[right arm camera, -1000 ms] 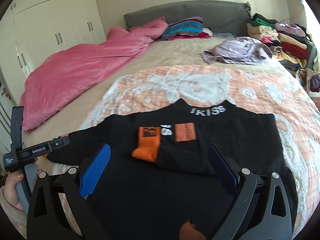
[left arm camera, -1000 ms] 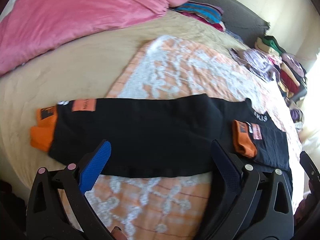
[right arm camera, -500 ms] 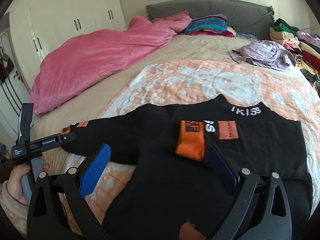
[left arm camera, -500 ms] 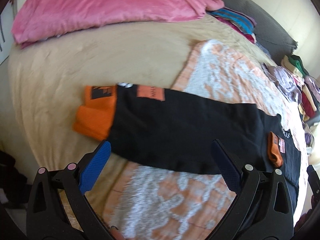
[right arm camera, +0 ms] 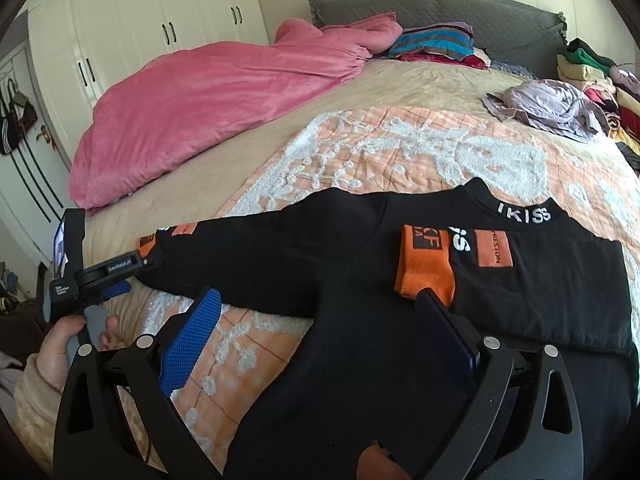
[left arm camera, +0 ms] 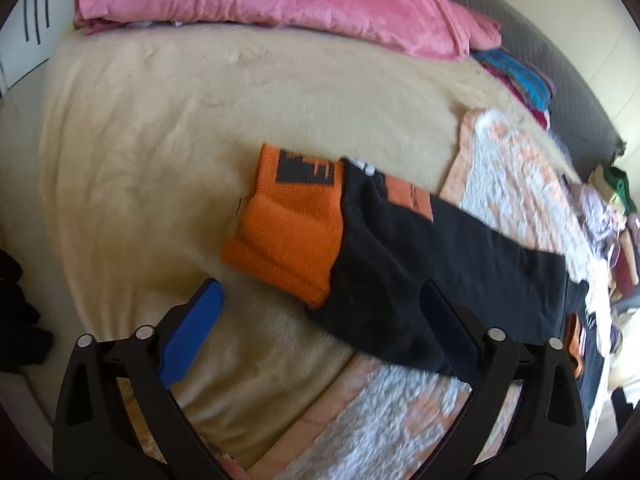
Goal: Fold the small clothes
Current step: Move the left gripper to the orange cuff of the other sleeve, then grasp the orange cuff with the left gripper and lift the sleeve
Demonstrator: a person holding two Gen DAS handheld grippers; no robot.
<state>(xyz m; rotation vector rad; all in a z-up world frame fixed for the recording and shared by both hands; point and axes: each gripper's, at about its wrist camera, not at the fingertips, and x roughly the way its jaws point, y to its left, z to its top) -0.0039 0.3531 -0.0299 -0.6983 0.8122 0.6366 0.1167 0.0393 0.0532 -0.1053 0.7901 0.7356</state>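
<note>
A black sweater with "IKISS" on its collar lies flat on the bed. One sleeve is folded across the chest, its orange cuff on top. The other sleeve stretches out left and ends in an orange cuff. My left gripper hovers low just before that cuff, its jaws closing. The black sleeve end lies between and under them, and the pads do not press on it. In the right wrist view the left gripper shows beside the cuff, held by a hand. My right gripper stands open over the sweater's body.
An orange-and-white quilt lies under the sweater on a beige sheet. A pink duvet covers the left side. A lilac garment and stacked clothes sit far right. Striped pillows lean at the grey headboard.
My left gripper has moved left along the stretched sleeve and come down close to its orange cuff. My right gripper has shifted left over the sweater. The sweater has not moved.
</note>
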